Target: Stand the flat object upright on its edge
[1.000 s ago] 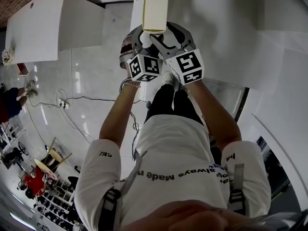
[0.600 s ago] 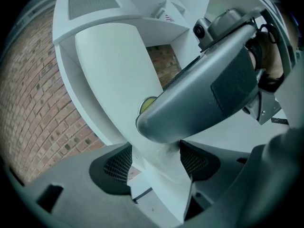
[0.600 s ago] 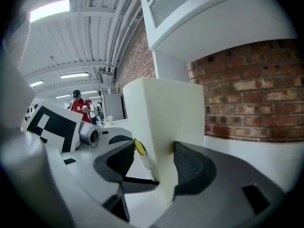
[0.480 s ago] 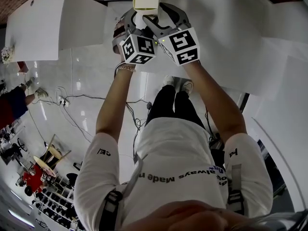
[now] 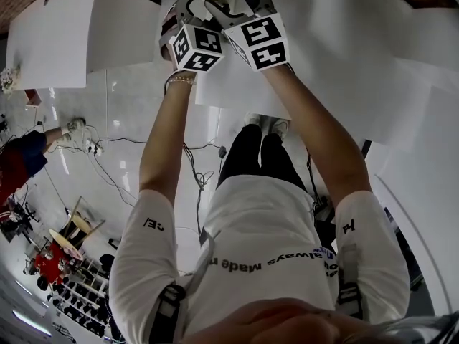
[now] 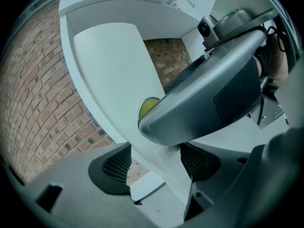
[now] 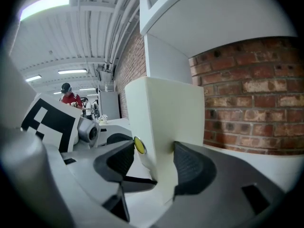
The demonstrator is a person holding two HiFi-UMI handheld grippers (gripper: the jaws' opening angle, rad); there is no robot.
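Fingers [image 7: 190, 167] of your right gripper [image 7: 153, 151] are clamped on the flat object [image 7: 173, 110]. One pad lies flat on its broad cream face. The other comes at its narrow side, where a small yellow disc [image 7: 138, 144] with a silver rim sits between pad and object. To what this disc belongs is not clear.

Your left gripper [image 6: 154, 151] has the object between its fingers too. The pad at the picture's right lies on it. The pad at the left meets its edge only at the tip, and lower down a slit of brick shows between them.

You hold the object up before you, in front of a white shelf unit [image 7: 213, 18] and a brick wall [image 7: 247, 94]. It looks nearly upright in the right gripper view and leaning in the left gripper view.

In the head view only the object's lower end shows, at the very top edge, and the marker cubes [image 5: 262, 41] hide the pads. Only the gripper views let you see the grip. In the left gripper view the grey body of your right gripper crosses the picture and covers the right part of the object.

Below your arms the head view shows white table tops [image 5: 54, 38], a glossy floor [image 5: 143, 106] with cables [image 5: 107, 149], and a person in red [image 5: 18, 167] at the left edge. The right gripper view alone shows the ceiling lamps [image 7: 45, 6].
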